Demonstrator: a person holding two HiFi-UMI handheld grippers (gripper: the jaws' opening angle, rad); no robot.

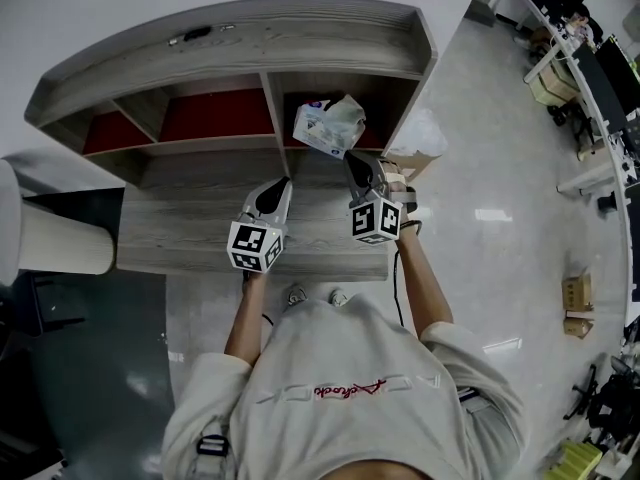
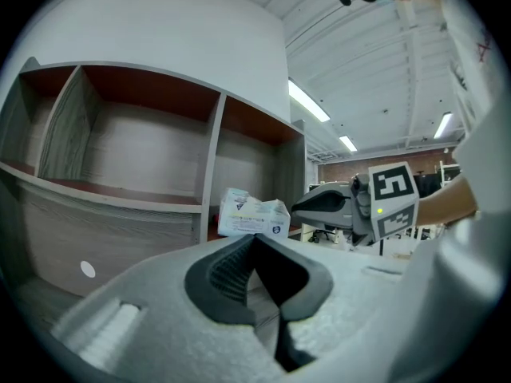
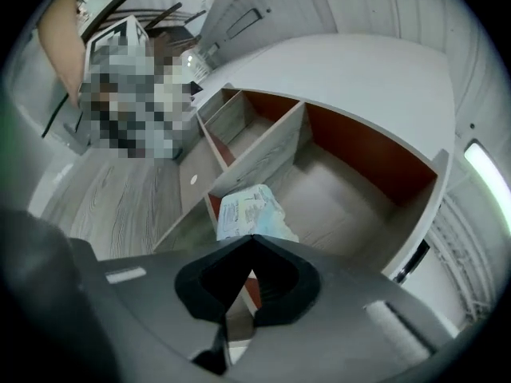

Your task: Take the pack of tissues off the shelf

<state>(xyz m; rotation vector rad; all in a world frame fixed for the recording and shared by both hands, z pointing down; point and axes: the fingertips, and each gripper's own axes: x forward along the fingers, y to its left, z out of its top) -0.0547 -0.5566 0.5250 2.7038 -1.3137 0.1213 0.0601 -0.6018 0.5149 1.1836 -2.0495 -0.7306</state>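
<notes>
The pack of tissues (image 1: 328, 124) is a white and pale-blue plastic pack, tilted at the front of the shelf's right compartment (image 1: 395, 93). My right gripper (image 1: 352, 158) is shut, its tips pinching the pack's near edge; in the right gripper view the pack (image 3: 247, 212) sits right at the jaw tips (image 3: 254, 238). The left gripper view shows the pack (image 2: 253, 214) with the right gripper (image 2: 299, 207) against its right side. My left gripper (image 1: 284, 182) hovers over the wooden counter (image 1: 200, 223), left of the pack, shut and empty (image 2: 255, 239).
The grey wood shelf (image 1: 230, 38) has red-backed compartments, the left ones bare. A white rounded object (image 1: 55, 236) lies at the counter's left. A cardboard box with a plastic bag (image 1: 415, 148) stands by the shelf's right end. Desks (image 1: 585, 68) line the far right.
</notes>
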